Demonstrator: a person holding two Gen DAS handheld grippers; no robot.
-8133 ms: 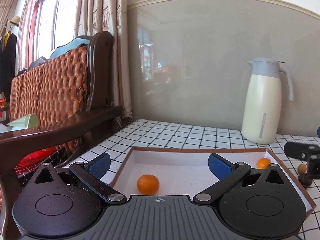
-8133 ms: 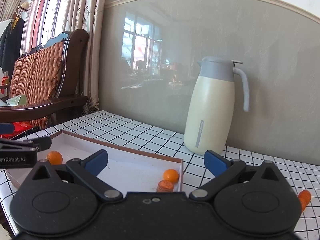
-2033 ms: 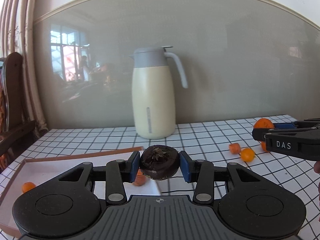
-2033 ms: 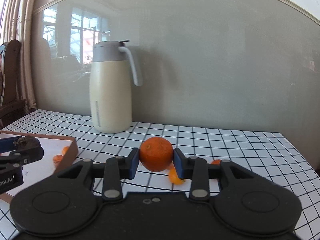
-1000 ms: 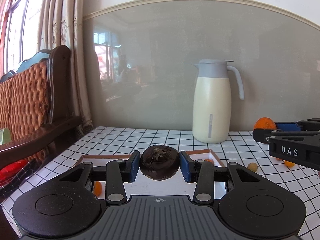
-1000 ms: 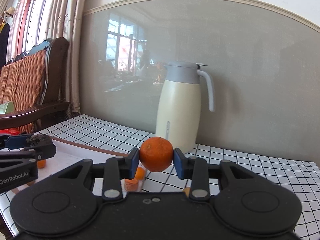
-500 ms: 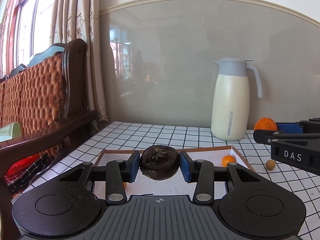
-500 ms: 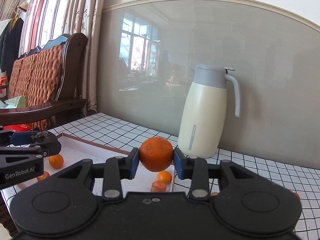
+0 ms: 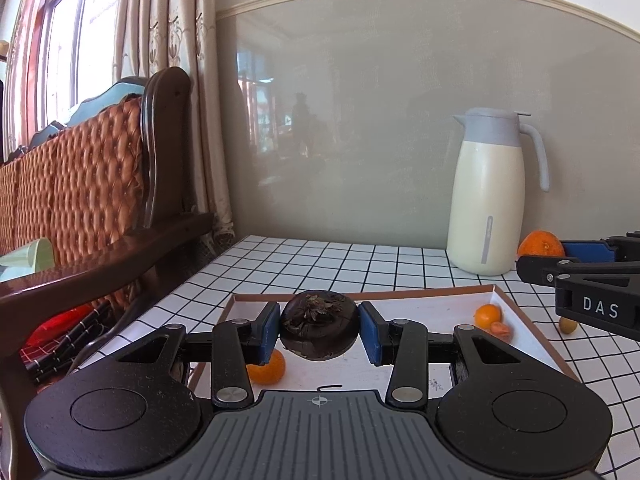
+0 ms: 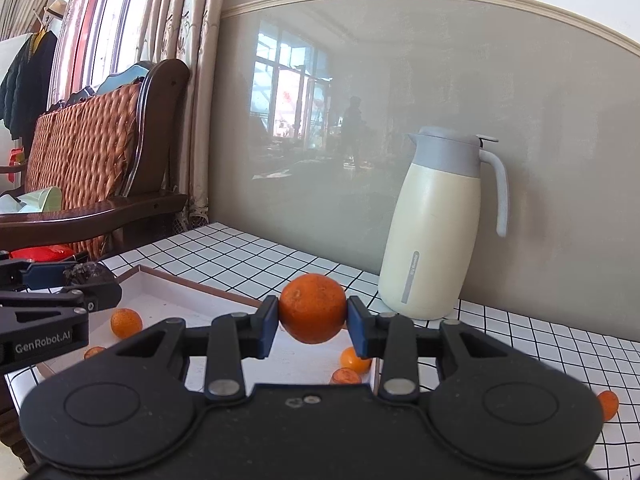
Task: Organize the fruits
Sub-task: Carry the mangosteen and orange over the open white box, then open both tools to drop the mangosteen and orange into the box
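My left gripper (image 9: 319,330) is shut on a dark brown round fruit (image 9: 319,330) and holds it above the near end of a shallow white tray with a brown rim (image 9: 532,338). My right gripper (image 10: 312,314) is shut on an orange (image 10: 312,314) above the tray's right end (image 10: 376,376). It also shows in the left wrist view at the right edge, with the orange (image 9: 540,244). Small oranges lie in the tray: one near the left (image 9: 267,368), two at the right (image 9: 488,314).
A cream and grey thermos jug (image 9: 486,196) stands at the back by the wall. A small green fruit (image 9: 567,325) and a small orange (image 10: 608,405) lie on the checkered tabletop right of the tray. A wooden chair (image 9: 100,200) stands left of the table.
Both grippers have swung left from the right part of the table to over the tray, each still holding its fruit. The jug has shifted right in both views.
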